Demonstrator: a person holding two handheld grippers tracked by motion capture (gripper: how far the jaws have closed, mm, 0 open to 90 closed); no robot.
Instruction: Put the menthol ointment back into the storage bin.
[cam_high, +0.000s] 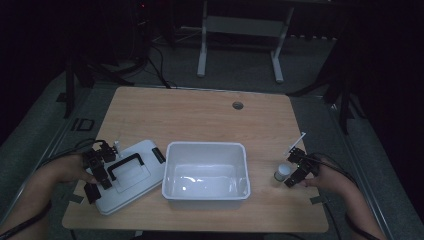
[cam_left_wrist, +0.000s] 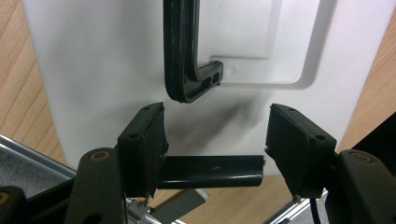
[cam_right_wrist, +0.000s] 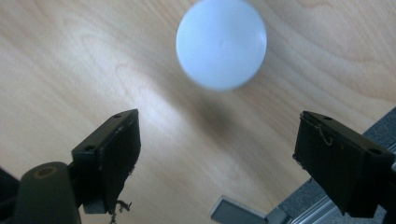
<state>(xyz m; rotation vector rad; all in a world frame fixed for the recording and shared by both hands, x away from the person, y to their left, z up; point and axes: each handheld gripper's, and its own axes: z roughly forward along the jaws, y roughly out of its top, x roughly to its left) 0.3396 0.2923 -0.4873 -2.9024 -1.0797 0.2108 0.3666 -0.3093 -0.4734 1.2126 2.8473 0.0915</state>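
Observation:
A white lid (cam_high: 137, 180) with a black handle (cam_high: 125, 164) lies on the table left of an empty white bin (cam_high: 206, 150). My left gripper (cam_high: 98, 175) hovers over the lid's left end. In the left gripper view its jaws stand apart over the lid (cam_left_wrist: 93, 70), below the handle (cam_left_wrist: 180, 51), and a black latch (cam_left_wrist: 210, 171) lies between them at the lid's edge. A small white round cap (cam_high: 282, 171) sits right of the bin. My right gripper (cam_high: 296, 174) stands open beside it, and the cap (cam_right_wrist: 221, 43) lies just beyond the jaws.
The wooden table (cam_high: 200, 115) has a cable hole (cam_high: 238, 105) at the back. A thin white stick (cam_high: 296, 143) lies behind the right gripper. Grey tape marks (cam_high: 320, 200) sit near the front corners. A table frame stands on the floor beyond.

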